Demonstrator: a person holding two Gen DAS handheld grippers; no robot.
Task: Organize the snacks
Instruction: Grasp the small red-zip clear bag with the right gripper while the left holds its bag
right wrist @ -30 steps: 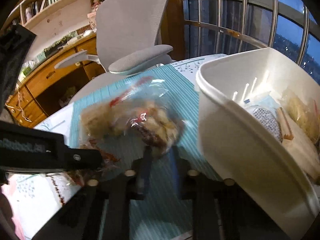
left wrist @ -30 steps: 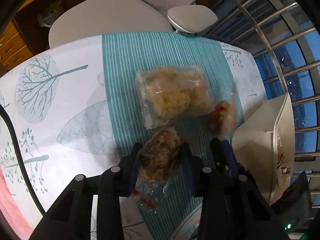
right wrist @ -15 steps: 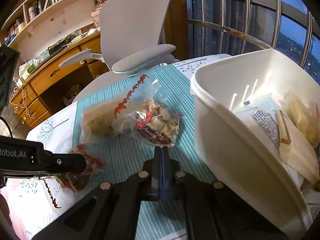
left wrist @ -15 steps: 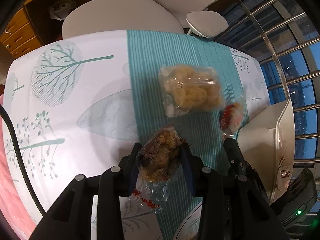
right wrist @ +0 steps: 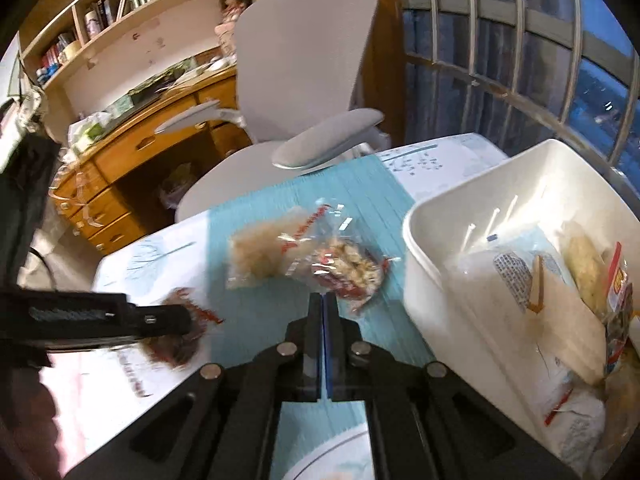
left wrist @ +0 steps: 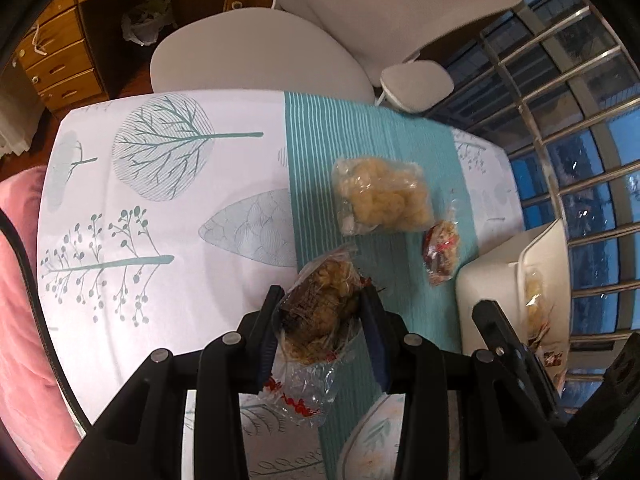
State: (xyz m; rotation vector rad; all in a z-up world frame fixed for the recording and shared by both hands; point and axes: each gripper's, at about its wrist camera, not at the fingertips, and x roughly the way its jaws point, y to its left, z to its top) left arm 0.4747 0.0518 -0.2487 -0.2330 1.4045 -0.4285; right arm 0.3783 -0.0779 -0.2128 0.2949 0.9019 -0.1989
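Note:
My left gripper (left wrist: 322, 312) is shut on a clear bag of brown snack (left wrist: 320, 308) and holds it above the table; it shows blurred in the right wrist view (right wrist: 176, 340). A bag of pale yellow snacks (left wrist: 382, 196) lies on the teal stripe, also seen in the right wrist view (right wrist: 264, 252). A small bag with a red label (left wrist: 440, 252) lies beside the white bin (left wrist: 488, 280); in the right wrist view this small bag (right wrist: 348, 272) sits just beyond my right gripper (right wrist: 324, 300), which is shut and empty. The bin (right wrist: 440, 280) holds several snack packs.
A white office chair (right wrist: 304, 92) stands at the table's far edge. A wooden desk (right wrist: 140, 152) and shelves are behind it. A window grille (left wrist: 580, 120) runs along the right. A pink cushion (left wrist: 20, 280) lies at the left. A plate rim (left wrist: 368, 440) shows near the table's front.
My left gripper has risen higher with the brown snack bag, so the table looks farther away. My right gripper stayed shut and pulled back a little from the small bag.

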